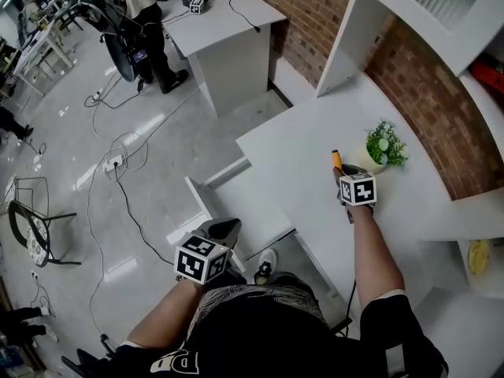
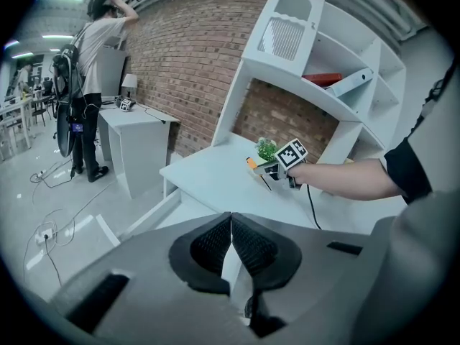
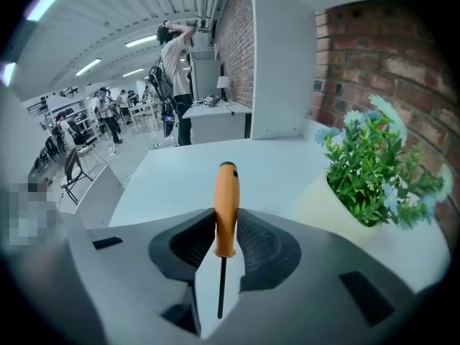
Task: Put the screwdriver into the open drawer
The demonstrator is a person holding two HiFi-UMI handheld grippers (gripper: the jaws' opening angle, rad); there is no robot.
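A screwdriver point(image 1: 336, 158) with an orange handle point(image 3: 226, 207) and a thin dark shaft is clamped in my right gripper point(image 1: 340, 168), handle end pointing away from me. The right gripper point(image 3: 226, 230) is shut on the handle and hovers above the white desk point(image 1: 307, 144), just left of a small potted plant point(image 1: 384, 144). The open white drawer point(image 1: 248, 209) juts out below the desk's front edge. My left gripper point(image 1: 224, 228) hangs at the drawer's near end, and in the left gripper view its pads point(image 2: 215, 244) meet with nothing between them. That view also shows the right gripper point(image 2: 277, 168) over the desk.
A white shelf unit point(image 2: 302, 63) stands on the desk against the brick wall point(image 1: 425, 93). A second white desk point(image 1: 224, 30) and a standing person point(image 1: 150, 22) are farther off. Cables point(image 1: 118, 164) and a chair point(image 1: 31, 223) are on the floor at the left.
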